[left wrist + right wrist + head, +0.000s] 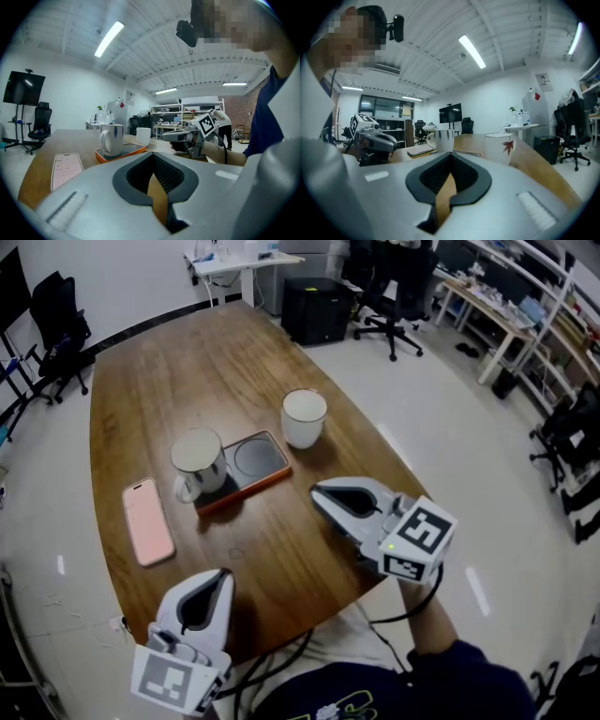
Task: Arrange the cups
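Observation:
A white mug with a handle (197, 463) stands on the left part of an orange-rimmed dark tray (253, 465); the mug (112, 139) (443, 140) shows in both gripper views. To the tray's right, a handleless white cup (304, 416) stands on the bare table; a red leaf marks this cup (499, 146). My right gripper (321, 494) is shut and empty, low over the table in front of the white cup. At the near table edge, below the phone, my left gripper (222, 576) is also shut with nothing in it. Both point toward the cups.
A pink phone (148, 521) lies on the wooden table (187, 362) left of the tray. The table's near edge runs just under both grippers. Office chairs (394, 296), a black cabinet (317, 307) and benches stand on the floor beyond.

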Motion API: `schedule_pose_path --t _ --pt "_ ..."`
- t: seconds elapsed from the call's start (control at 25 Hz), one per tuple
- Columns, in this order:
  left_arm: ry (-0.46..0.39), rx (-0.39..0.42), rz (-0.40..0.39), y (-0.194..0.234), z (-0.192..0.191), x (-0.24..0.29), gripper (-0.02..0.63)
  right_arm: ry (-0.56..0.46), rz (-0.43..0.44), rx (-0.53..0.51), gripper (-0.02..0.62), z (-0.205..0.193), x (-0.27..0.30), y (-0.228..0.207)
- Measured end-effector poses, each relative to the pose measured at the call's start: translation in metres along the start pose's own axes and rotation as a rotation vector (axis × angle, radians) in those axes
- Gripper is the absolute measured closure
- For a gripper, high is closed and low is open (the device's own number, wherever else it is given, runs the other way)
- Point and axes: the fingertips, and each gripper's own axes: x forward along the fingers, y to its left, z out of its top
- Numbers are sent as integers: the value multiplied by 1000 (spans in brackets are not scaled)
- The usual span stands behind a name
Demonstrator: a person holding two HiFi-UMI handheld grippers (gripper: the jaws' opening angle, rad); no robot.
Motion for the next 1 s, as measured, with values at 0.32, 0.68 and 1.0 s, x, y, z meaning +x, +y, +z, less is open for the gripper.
schedule_pose_path --t 0.32,0.68,1.0 --pt "-7 34 -132 -20 4 10 601 4 -12 7 589 0 -1 0" --pt "-13 39 -65 -12 8 10 601 -6 -13 15 590 4 -6 0" --pt "-20 24 -15 -5 7 11 601 -1 -13 5 590 1 -2 -3"
